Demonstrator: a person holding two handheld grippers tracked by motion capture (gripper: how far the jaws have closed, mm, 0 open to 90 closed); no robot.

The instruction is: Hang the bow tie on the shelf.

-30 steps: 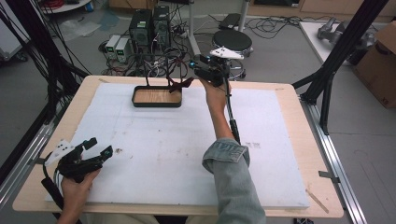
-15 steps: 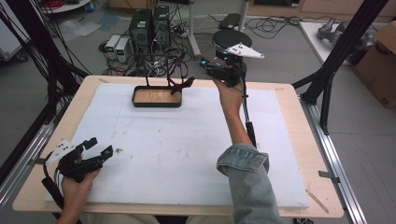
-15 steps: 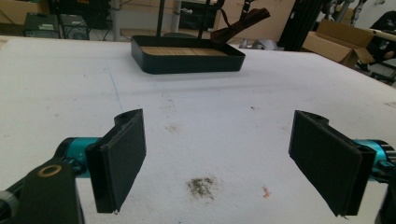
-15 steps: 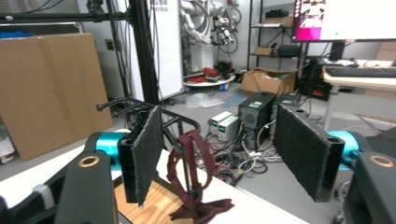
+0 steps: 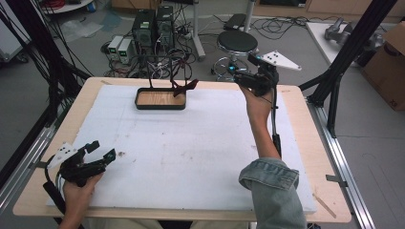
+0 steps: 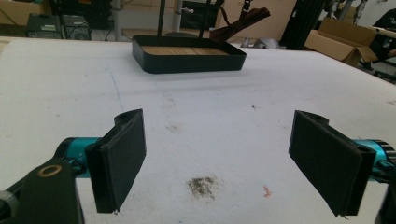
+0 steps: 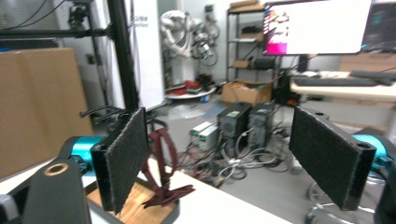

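Partly hidden: dark red strap (image 7: 161,175) behind right gripper (image 7: 224,158) jaw.

Beyond the far edge of the wooden tabletop (image 5: 305,143), which is covered by a white mat (image 5: 181,152), the grey floor (image 5: 286,47) carries computer towers (image 5: 155,26), tangled cables (image 5: 162,64) and a round black stool (image 5: 237,42). Black frame posts (image 5: 353,45) rise off the tabletop's left and right edges, with a cardboard box (image 5: 389,67) on the floor to the far right. The right gripper view shows a lit monitor (image 7: 317,25) above a desk (image 7: 345,86), shelving (image 7: 243,32) and a large cardboard sheet (image 7: 42,102) at the left.
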